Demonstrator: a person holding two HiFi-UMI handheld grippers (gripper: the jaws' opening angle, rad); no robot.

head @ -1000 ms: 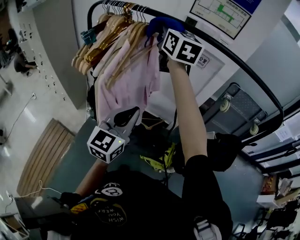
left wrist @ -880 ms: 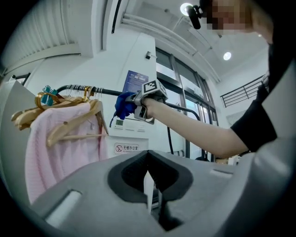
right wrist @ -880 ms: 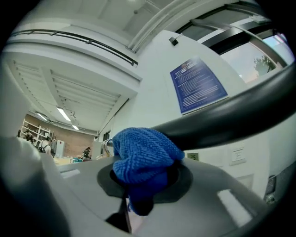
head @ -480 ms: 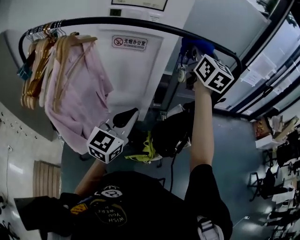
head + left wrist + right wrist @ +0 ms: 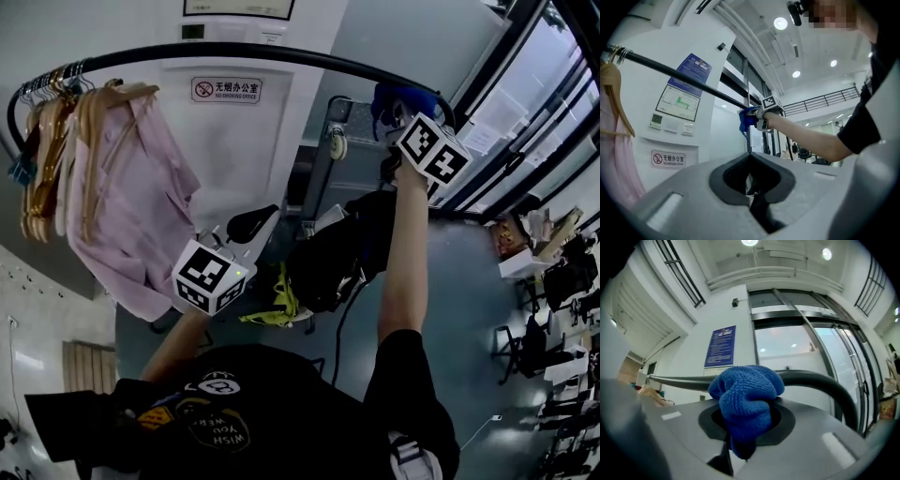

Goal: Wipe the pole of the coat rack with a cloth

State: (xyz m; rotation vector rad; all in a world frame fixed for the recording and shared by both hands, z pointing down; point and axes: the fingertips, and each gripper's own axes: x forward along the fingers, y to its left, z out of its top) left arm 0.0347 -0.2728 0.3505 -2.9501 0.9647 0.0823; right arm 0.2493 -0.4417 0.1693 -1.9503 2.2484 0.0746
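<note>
The coat rack's black pole (image 5: pixel 234 49) arcs across the top of the head view and bends down at the right. My right gripper (image 5: pixel 401 111) is raised to that bend, shut on a blue cloth (image 5: pixel 398 96) that presses against the pole. In the right gripper view the cloth (image 5: pixel 747 399) bulges from the jaws against the pole (image 5: pixel 820 380). My left gripper (image 5: pixel 253 225) hangs low near my chest, shut and holding nothing. From the left gripper view I see the pole (image 5: pixel 684 79) and the cloth (image 5: pixel 747 120) far ahead.
Pink shirts (image 5: pixel 127 197) on wooden hangers (image 5: pixel 52 122) crowd the pole's left end. A no-smoking sign (image 5: pixel 227 90) is on the white wall behind. A black bag (image 5: pixel 328 262) and a yellow item (image 5: pixel 278 305) lie on the floor below. Glass doors stand at right.
My right gripper has slid the cloth along the pole, from beside the hangers to the bend at the right end. The left gripper has kept its place.
</note>
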